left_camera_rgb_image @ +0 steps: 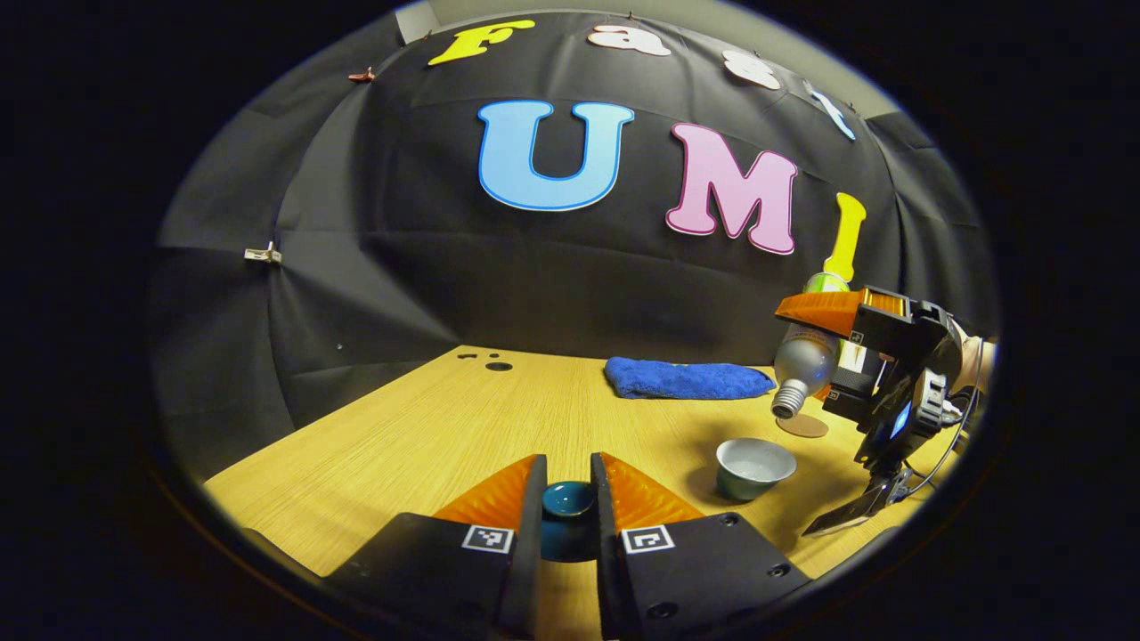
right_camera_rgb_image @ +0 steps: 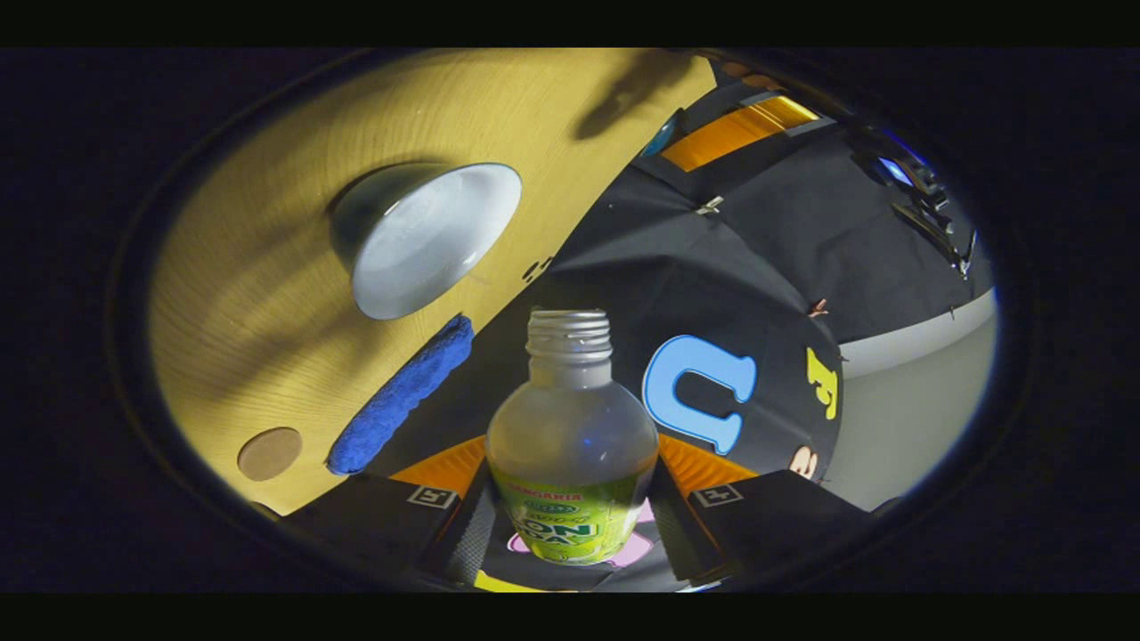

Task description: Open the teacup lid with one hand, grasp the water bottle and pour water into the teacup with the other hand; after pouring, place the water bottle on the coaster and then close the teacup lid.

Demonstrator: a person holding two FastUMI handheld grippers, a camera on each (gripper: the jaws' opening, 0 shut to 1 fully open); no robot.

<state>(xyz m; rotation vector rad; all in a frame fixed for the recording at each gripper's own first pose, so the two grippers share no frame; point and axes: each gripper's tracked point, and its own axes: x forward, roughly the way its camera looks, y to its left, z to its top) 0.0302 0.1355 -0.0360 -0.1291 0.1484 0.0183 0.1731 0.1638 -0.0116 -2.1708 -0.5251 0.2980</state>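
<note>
One water bottle point(right_camera_rgb_image: 570, 445) pinched by right hand-held gripper point(right_camera_rgb_image: 570, 525); left hand-held gripper point(left_camera_rgb_image: 567, 507) pinches one lid point(left_camera_rgb_image: 568, 500).

Black cloth wall point(left_camera_rgb_image: 374, 249) hangs creased before me behind my pale wooden table point(left_camera_rgb_image: 427, 427), a blue folded towel point(left_camera_rgb_image: 686, 378) lying near its far edge

Your uncapped water bottle point(left_camera_rgb_image: 804, 359) hangs tipped neck-down above the open grey teacup point(left_camera_rgb_image: 755, 466). The dark teal lid point(left_camera_rgb_image: 568, 500) sits apart. The round coaster point(left_camera_rgb_image: 802, 425) lies just behind the cup.
</note>
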